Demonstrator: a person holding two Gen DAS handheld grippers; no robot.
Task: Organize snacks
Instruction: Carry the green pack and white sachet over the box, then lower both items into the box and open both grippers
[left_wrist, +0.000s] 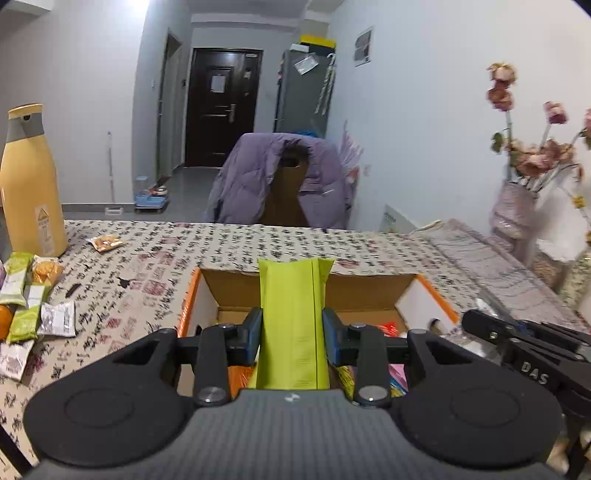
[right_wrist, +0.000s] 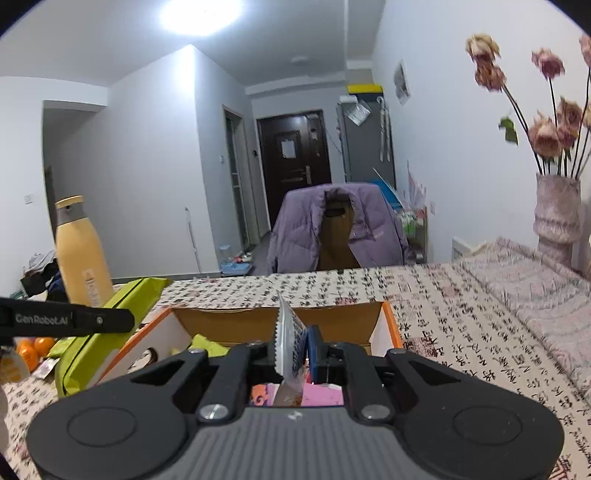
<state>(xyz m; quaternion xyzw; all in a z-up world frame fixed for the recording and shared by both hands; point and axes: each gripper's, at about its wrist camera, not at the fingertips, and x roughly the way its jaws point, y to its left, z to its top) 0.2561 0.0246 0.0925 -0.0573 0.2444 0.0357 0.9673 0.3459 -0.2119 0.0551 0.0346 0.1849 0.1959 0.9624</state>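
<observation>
The left gripper (left_wrist: 291, 334) is clenched on a lime-green snack packet (left_wrist: 291, 317), its blue pads pressing the packet's two long sides; the packet stands upright between them, above the near part of the cardboard box (left_wrist: 369, 288). From the right wrist view the same packet shows as a green slab tilted over the box's left wall. The right gripper (right_wrist: 295, 350) is clamped tight on a thin silver-and-blue sachet (right_wrist: 290, 347), held edge-on with its serrated rim pointing up, above the near edge of the box.

The box lies open on the table with its brown flaps folded out and orange trim along its white walls. Inside it, low against the near wall, are pink and orange wrappers (right_wrist: 295, 397), and another green packet sits in its left part.

Left of the box, loose snacks (left_wrist: 33, 306) are scattered on the patterned tablecloth (left_wrist: 229, 243): green and white bars, a silvery sachet, and a couple of oranges (right_wrist: 35, 349). Farther left of the box stands a tall yellow bottle (left_wrist: 29, 181) with a grey collar. Right of the box, against the wall, a pink vase (right_wrist: 557, 214) holds dried roses. Beyond the box, past the table's far edge, a purple jacket (left_wrist: 280, 181) hangs over a chair back
</observation>
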